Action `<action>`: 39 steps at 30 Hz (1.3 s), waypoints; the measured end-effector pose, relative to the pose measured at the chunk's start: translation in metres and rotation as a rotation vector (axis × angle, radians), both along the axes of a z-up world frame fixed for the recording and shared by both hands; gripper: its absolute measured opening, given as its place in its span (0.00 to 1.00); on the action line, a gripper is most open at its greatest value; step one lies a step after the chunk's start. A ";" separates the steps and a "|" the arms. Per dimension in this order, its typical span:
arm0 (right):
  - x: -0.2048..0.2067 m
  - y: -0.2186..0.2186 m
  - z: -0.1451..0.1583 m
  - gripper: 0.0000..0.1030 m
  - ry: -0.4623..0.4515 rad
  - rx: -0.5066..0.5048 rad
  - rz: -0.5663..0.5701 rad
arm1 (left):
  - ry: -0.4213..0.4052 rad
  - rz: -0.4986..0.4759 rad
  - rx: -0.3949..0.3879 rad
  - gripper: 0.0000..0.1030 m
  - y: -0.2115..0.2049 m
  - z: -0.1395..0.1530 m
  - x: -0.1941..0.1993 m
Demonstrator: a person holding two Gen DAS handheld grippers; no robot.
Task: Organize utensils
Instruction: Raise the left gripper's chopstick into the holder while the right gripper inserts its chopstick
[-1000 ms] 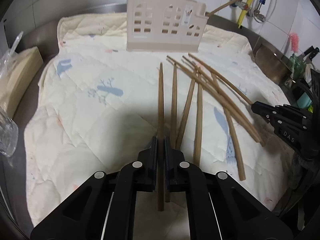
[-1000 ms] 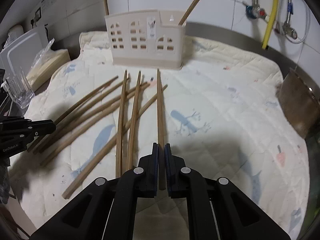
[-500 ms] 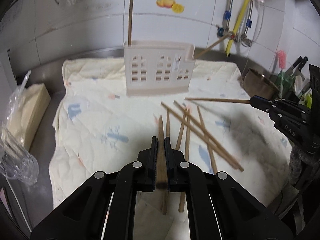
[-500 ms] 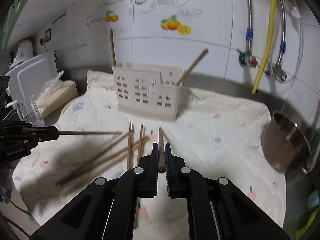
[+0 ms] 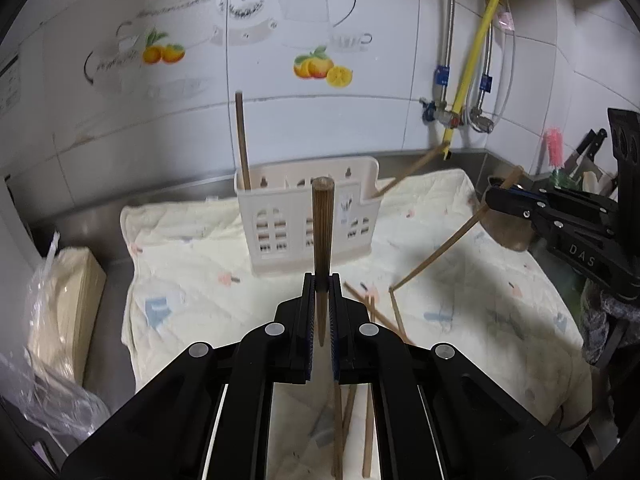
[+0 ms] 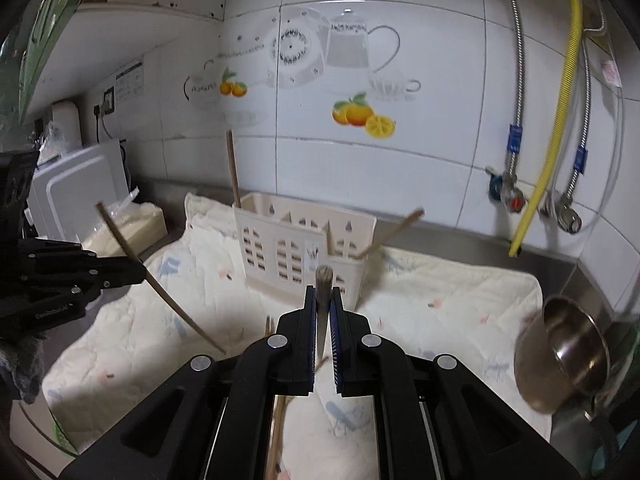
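My left gripper (image 5: 320, 280) is shut on a wooden chopstick (image 5: 322, 224) that stands upright, thick end up, in front of the beige utensil holder (image 5: 308, 224). My right gripper (image 6: 324, 292) is shut on another chopstick (image 6: 323, 280), also tilted up toward the holder (image 6: 300, 252). Each gripper shows in the other's view: the right gripper (image 5: 494, 198) with its slanted chopstick (image 5: 440, 256), the left gripper (image 6: 136, 270) with its chopstick (image 6: 160, 284). The holder contains one upright chopstick (image 5: 242, 140) and a leaning one (image 5: 412, 168). Several loose chopsticks (image 5: 372, 308) lie on the quilted cloth (image 5: 192, 288).
A steel bowl (image 6: 560, 356) sits at the right edge of the cloth. A wrapped beige stack (image 5: 68, 304) and clear plastic lie to the left. The tiled wall with pipes and a yellow hose (image 5: 476, 56) rises behind the holder. Knives and a brush (image 5: 556, 152) stand far right.
Both grippers have lifted their chopsticks off the cloth and tilted them from flat to nearly upright. The views have swung up from the cloth toward the holder and wall.
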State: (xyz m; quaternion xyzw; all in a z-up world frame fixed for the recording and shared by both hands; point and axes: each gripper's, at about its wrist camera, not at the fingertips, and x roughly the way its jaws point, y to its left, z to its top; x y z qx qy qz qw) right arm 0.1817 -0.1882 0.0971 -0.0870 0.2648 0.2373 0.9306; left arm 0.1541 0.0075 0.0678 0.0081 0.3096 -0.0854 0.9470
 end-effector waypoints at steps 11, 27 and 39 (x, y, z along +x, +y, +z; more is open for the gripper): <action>0.040 0.011 0.046 0.06 -0.035 -0.006 0.028 | -0.131 -0.015 -0.005 0.05 0.002 0.070 0.026; 0.081 0.025 0.092 0.06 -0.106 0.019 0.012 | -0.190 0.076 -0.021 0.05 0.022 0.105 0.094; 0.108 0.036 0.055 0.06 -0.021 -0.007 -0.001 | -0.076 0.088 -0.043 0.06 0.034 0.063 0.121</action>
